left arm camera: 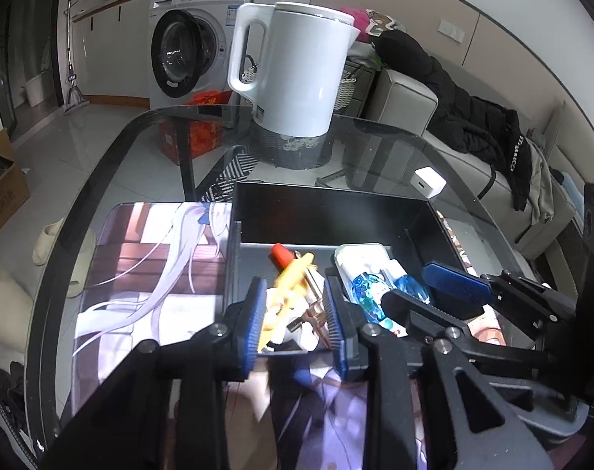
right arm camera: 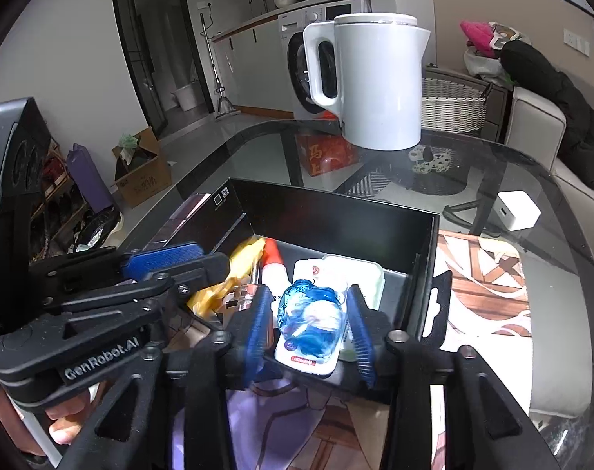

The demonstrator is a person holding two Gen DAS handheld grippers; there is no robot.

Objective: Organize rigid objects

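Kettle (right arm camera: 379, 82) behind box (right arm camera: 336, 215); charger (right arm camera: 518, 209) right of box, on table (right arm camera: 551, 274).

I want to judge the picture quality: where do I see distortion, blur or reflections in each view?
Left wrist view: the fisheye bends the glass table edge; reflections lie under the kettle; the things between the fingers look smeared. Right wrist view: dark round corners, a curved table rim, a slightly blurred left finger pad.

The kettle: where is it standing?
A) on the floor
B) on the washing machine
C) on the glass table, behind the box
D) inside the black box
C: the white kettle stands on the glass table, beyond the far wall of the black box.
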